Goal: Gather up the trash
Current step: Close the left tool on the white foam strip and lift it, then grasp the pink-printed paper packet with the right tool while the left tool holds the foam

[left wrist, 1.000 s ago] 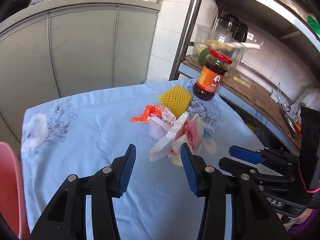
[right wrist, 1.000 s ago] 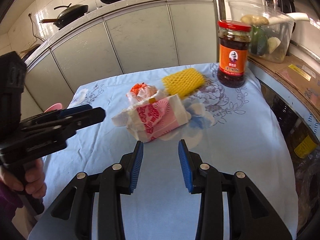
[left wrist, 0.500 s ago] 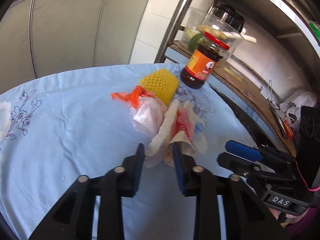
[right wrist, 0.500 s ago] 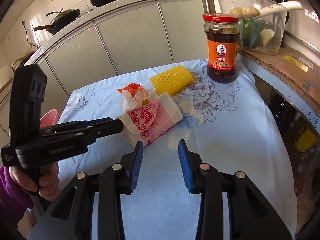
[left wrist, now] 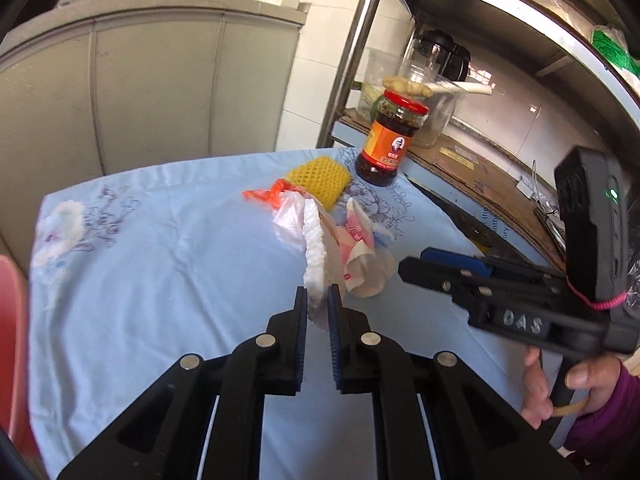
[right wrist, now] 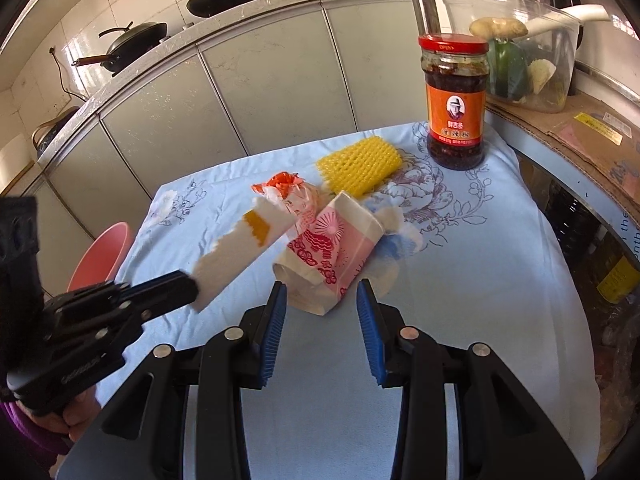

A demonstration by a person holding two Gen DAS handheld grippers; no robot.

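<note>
Yellow foam net [right wrist: 358,165], floral blue tablecloth [right wrist: 460,280]

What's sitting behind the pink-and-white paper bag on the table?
Behind the pink-and-white paper bag lie a clear plastic bag with an orange top and a yellow foam net, with the chili sauce jar further back. Whatever is under the bag is covered.

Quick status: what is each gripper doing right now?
Left gripper: jaws closing on the white wrapper, pads on it.
Right gripper: open, holding nothing; pink bag just ahead of its fingers.
</note>
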